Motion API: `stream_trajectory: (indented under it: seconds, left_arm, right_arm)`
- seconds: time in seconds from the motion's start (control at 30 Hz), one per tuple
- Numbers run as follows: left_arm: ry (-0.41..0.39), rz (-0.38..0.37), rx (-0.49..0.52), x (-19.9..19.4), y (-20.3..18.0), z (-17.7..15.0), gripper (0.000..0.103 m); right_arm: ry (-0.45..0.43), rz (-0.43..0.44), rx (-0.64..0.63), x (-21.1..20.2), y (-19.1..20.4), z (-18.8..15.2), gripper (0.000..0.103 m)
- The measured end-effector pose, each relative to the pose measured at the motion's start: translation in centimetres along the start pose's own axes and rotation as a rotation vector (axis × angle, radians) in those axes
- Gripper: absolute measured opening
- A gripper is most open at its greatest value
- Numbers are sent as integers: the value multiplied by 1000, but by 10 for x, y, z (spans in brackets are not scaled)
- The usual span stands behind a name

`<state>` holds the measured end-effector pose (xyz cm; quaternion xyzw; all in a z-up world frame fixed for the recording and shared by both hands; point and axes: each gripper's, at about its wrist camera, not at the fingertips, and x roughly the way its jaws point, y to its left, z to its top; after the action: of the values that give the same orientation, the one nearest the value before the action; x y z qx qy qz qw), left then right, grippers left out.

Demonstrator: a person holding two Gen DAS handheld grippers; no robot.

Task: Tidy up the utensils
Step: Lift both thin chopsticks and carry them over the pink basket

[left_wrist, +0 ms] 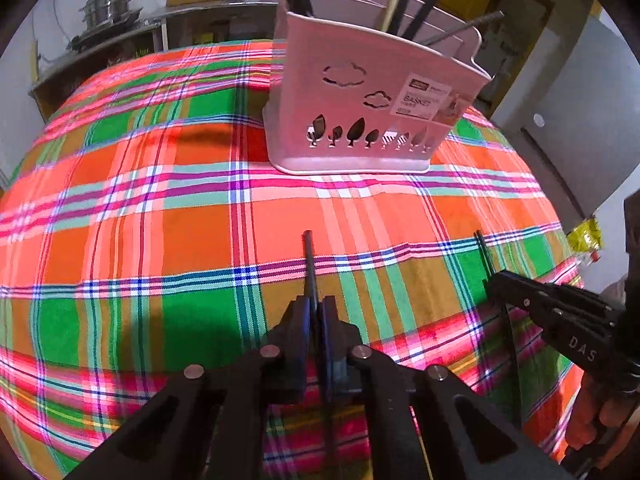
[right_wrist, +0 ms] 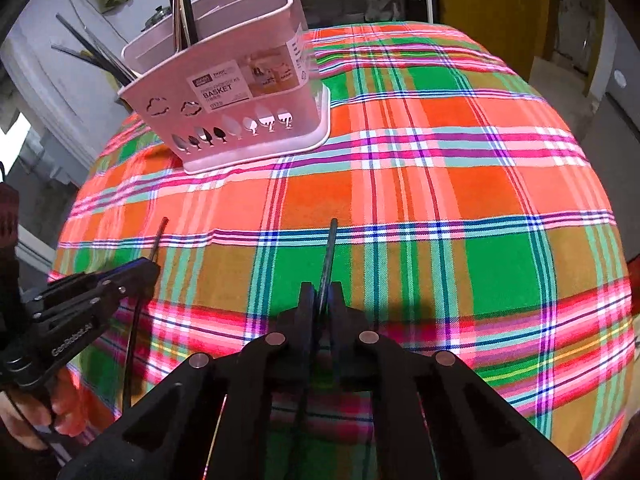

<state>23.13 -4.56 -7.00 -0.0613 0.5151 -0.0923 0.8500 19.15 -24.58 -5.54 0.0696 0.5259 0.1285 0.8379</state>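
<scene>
Black, thin and stiff, each chopstick looks light and slippery; my left claw [left_wrist: 316, 312] clenches one chopstick [left_wrist: 309, 256], right claw [right_wrist: 322, 300] another [right_wrist: 329, 252], both gripped mid-shaft. Pink basket [left_wrist: 360, 92] stands in the upper frame.

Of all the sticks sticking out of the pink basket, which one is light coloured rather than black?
The pale yellow stick near the middle of the basket. The sticks beside it are black or dark grey.

I'm looking across a table draped in a bright plaid cloth [left_wrist: 160, 208] of orange, green and pink, and the one thing I can see standing right on it is a pink utensil basket [left_wrist: 360, 120], at the far side.
</scene>
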Motion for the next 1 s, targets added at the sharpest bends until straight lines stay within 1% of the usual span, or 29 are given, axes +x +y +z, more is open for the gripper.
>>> stream_trajectory:
  seconds: [0.1,0.23,0.57,0.77,1.0]
  left_arm:
    - [-9,-10,-7,-7,4,1,4]
    - [-46,-34,7,-28,3,4,4]
    - [-195,-102,47,-107,-8,33,4]
    - [-275,-128,74,-145,-19,48,4]
    - [-309,-142,94,-166,-26,54,4]
  right_arm:
    - [-28,19,4,-12,0,0,6]
    - [-67,35,-3,-29,4,5,5]
    - [-199,61,-40,-85,25,32,5]
    - [-277,74,-69,-118,38,42,5]
    - [-342,86,-84,-147,46,47,5]
